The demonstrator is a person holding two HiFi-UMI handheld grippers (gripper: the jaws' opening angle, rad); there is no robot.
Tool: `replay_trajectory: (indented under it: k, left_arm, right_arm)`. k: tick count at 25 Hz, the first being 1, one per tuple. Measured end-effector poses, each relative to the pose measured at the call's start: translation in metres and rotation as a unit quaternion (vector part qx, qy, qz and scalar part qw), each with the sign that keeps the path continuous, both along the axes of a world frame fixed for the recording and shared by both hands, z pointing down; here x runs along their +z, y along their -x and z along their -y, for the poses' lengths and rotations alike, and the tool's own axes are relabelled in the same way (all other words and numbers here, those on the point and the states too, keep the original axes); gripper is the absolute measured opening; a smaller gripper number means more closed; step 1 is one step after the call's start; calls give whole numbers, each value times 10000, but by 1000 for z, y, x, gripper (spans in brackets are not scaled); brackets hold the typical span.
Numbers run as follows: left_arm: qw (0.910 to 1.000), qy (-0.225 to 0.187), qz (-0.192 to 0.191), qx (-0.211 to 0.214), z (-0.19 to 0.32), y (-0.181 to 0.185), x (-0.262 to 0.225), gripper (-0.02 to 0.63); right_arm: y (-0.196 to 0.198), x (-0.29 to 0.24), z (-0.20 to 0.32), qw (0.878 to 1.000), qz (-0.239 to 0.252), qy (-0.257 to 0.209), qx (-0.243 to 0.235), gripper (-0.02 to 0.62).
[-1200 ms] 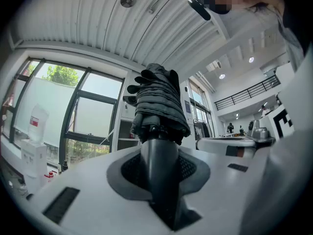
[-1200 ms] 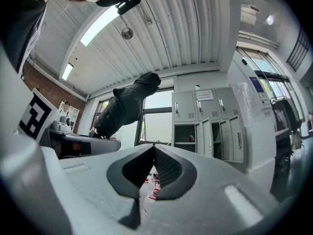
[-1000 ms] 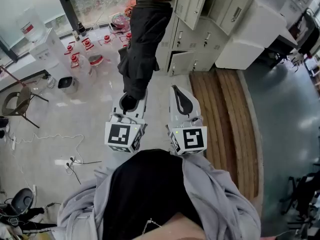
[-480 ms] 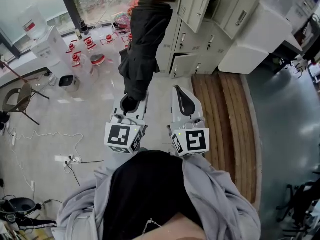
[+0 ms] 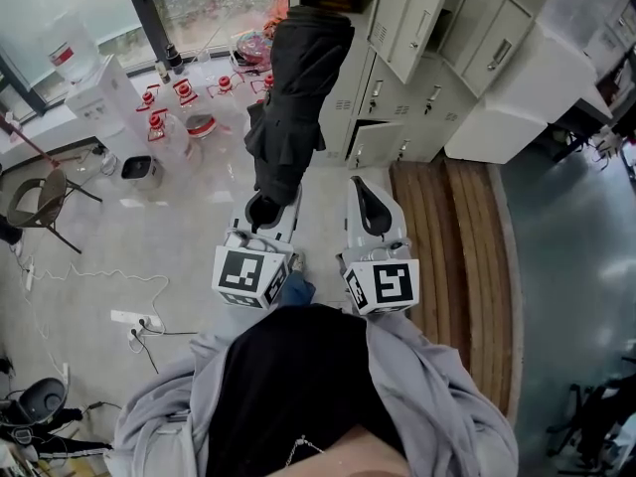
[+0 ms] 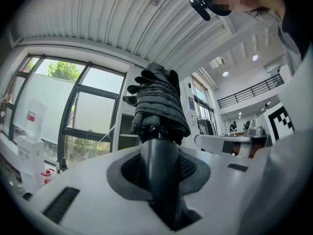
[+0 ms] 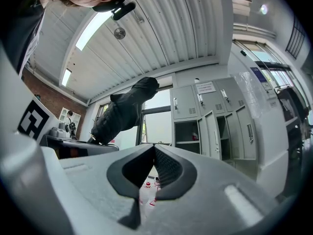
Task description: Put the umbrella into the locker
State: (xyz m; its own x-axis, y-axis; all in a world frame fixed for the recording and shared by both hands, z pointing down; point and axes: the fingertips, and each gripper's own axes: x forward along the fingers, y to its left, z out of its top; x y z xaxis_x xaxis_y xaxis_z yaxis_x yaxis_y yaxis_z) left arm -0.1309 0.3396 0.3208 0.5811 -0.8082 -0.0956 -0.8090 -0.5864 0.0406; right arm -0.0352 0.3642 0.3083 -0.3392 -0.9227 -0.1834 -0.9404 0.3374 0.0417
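Left hand-held gripper (image 5: 266, 210): clenched on the black handle of the umbrella (image 5: 298, 97). In the left gripper view the handle sits wedged between both pads (image 6: 188, 170).

Right hand-held gripper (image 5: 363, 189): just beside the left one, pinched together at the tips with nothing between the jaws.

Umbrella: folded, black, canopy bunched, sticking out from the left hand-held gripper toward the lockers (image 5: 417, 78). The right gripper view shows it left of the lockers, outside them.

Lockers: pale grey bank, one door (image 5: 412, 18) swung open, and an open compartment (image 7: 188, 131) with a shelf.

Writing: white sign (image 7: 205, 87) on an upper locker door, and a red label on the water bottle (image 5: 62, 53); both too small to read. Black square markers on each cube (image 5: 241, 271).
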Motion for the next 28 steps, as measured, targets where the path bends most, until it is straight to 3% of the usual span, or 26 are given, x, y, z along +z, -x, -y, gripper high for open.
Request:
replay_trajectory:
  k: [17, 28]
  left_arm:
    - [9995, 55, -129, 298, 212, 0, -7, 91]
    - [9977, 140, -173, 634, 296, -10, 2, 91]
  right_arm:
    - [-8, -4, 208, 9992, 24, 134, 374, 3]
    - [-16, 9, 288, 9964, 220, 275, 769, 3]
